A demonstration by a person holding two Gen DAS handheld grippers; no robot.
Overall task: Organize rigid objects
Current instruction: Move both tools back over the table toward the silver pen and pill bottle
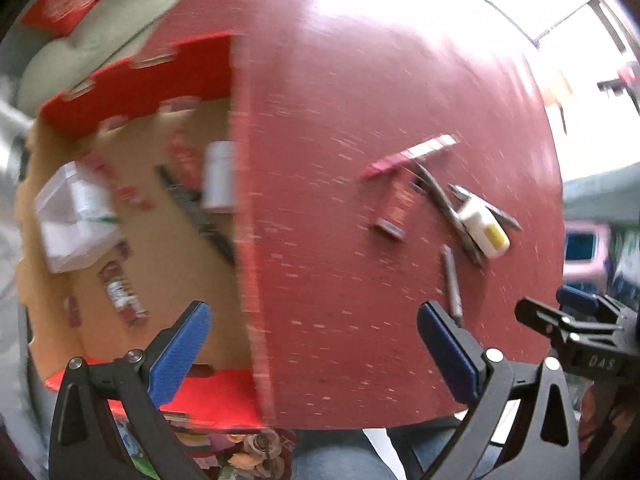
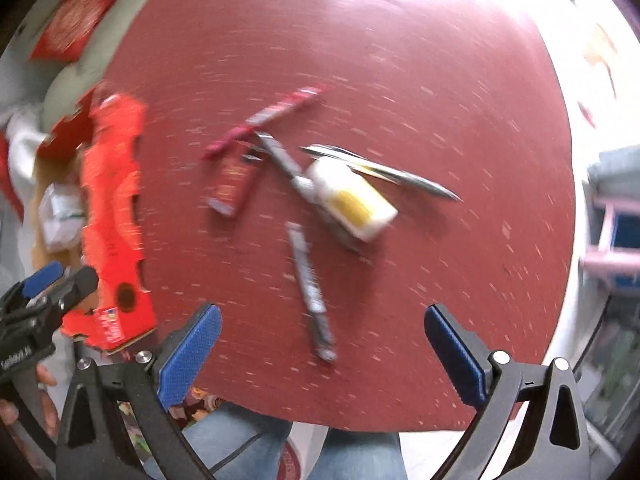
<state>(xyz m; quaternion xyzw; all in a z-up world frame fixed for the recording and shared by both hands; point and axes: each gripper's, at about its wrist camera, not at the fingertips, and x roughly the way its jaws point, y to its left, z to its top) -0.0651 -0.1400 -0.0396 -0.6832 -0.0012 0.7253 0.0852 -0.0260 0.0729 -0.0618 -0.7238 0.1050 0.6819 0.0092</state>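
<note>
**Over the table, both claws empty**

Left wrist view: the left claw (image 1: 312, 354) gapes empty above the red box (image 1: 140, 208), which already holds several items.

Right wrist view: the right claw (image 2: 322, 354) hangs wide apart near the grey pen (image 2: 311, 288); picking it up looks next, calling for a descent.

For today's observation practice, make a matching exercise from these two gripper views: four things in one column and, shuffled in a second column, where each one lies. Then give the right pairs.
Things
1. white bottle
2. white and yellow block
3. grey pen
4. dark red packet

Places
A. on the red table, nearest the right gripper
B. inside the cardboard box
C. resting on top of the metal tools
D. on the table, just below the long red strip

Pairs: 1-B, 2-C, 3-A, 4-D
</note>
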